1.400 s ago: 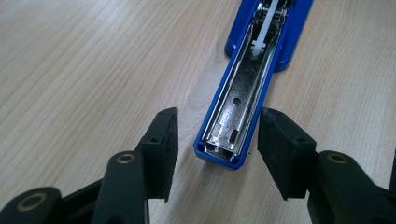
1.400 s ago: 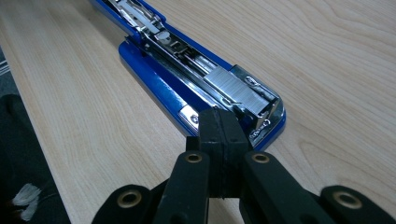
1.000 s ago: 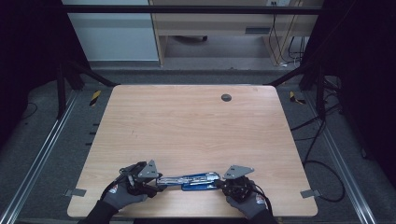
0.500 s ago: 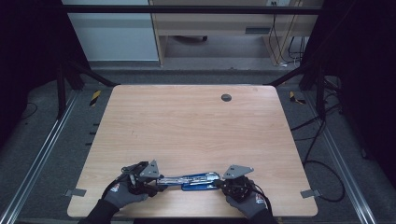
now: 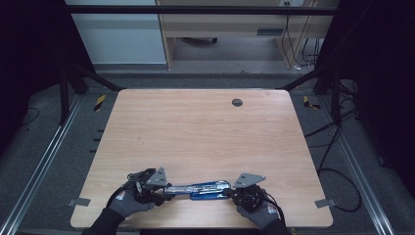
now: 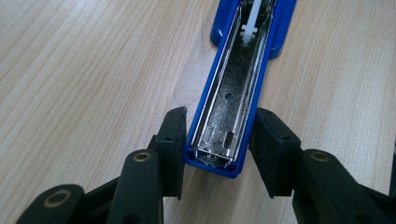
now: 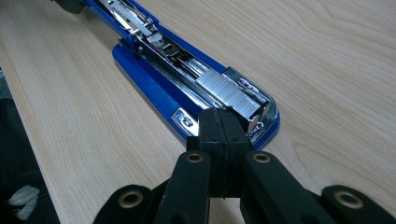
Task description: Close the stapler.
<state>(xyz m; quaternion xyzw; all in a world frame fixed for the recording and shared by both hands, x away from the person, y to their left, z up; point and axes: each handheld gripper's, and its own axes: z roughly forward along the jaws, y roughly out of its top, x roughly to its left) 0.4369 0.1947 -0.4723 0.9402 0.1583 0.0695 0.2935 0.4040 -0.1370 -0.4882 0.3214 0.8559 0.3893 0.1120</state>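
A blue stapler point(image 5: 200, 187) lies swung open and flat near the table's front edge. Its long metal-lined arm point(image 6: 233, 84) points toward my left gripper point(image 5: 164, 188). In the left gripper view the two pads stand on either side of that arm's end, my left gripper point(image 6: 217, 140) shut on it. The base point(image 7: 144, 79) carries a strip of silver staples point(image 7: 226, 93) in its channel. My right gripper point(image 7: 223, 121) has its jaws pressed together, tips resting at the staple end of the base. In the high view the right gripper point(image 5: 230, 192) is at the stapler's right end.
A wooden table point(image 5: 205, 132) with a dark round grommet point(image 5: 237, 102) near its far edge. Gloved hands point(image 5: 125, 203) come in at the front edge. Cables point(image 5: 337, 147) trail on the floor to the right, and metal rails point(image 5: 44, 161) run along the left.
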